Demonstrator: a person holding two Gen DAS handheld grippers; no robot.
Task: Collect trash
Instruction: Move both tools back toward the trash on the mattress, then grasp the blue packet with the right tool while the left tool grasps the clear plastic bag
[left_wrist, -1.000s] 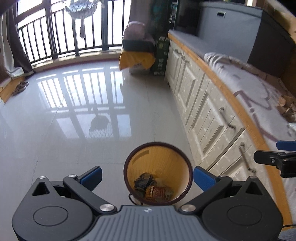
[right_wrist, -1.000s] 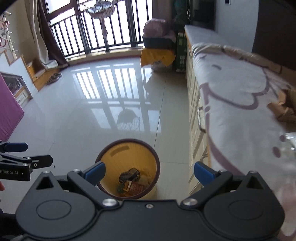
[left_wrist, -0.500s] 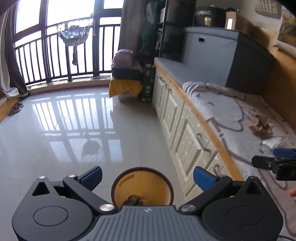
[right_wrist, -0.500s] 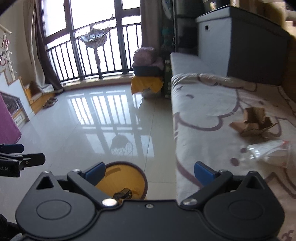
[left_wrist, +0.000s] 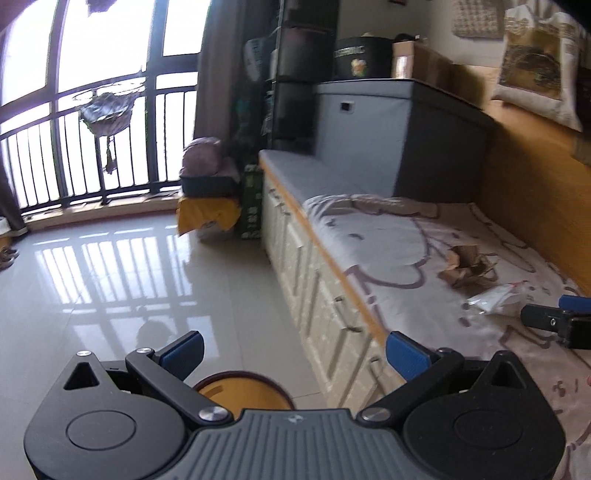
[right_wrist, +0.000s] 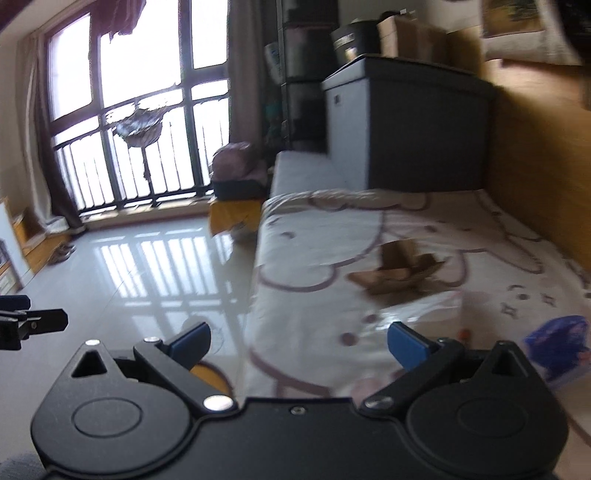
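My left gripper (left_wrist: 293, 352) is open and empty, held above the yellow trash bin (left_wrist: 243, 387), whose rim shows just under its fingers. My right gripper (right_wrist: 299, 341) is also open and empty, at the edge of the cushioned bench. On the bench's patterned cover lie a crumpled brown cardboard piece (left_wrist: 467, 267) (right_wrist: 399, 273), a clear plastic bag (left_wrist: 495, 297) (right_wrist: 417, 306) and a blue wrapper (right_wrist: 561, 347) at the far right. The right gripper's fingers (left_wrist: 554, 323) reach in near the plastic bag in the left wrist view. The bin (right_wrist: 210, 376) peeks out beneath the right gripper.
A bench with cream drawers (left_wrist: 314, 280) runs along the right. A grey storage box (left_wrist: 391, 136) stands at its far end. A yellow-draped stand (left_wrist: 207, 214) and green box (left_wrist: 253, 201) sit by the balcony railing (left_wrist: 74, 147). Glossy tile floor (left_wrist: 110, 277) spreads to the left.
Both grippers have tilted up and swung toward the bench. The bin has slid down almost out of view, and the trash on the bench now shows more fully. Both stay open.
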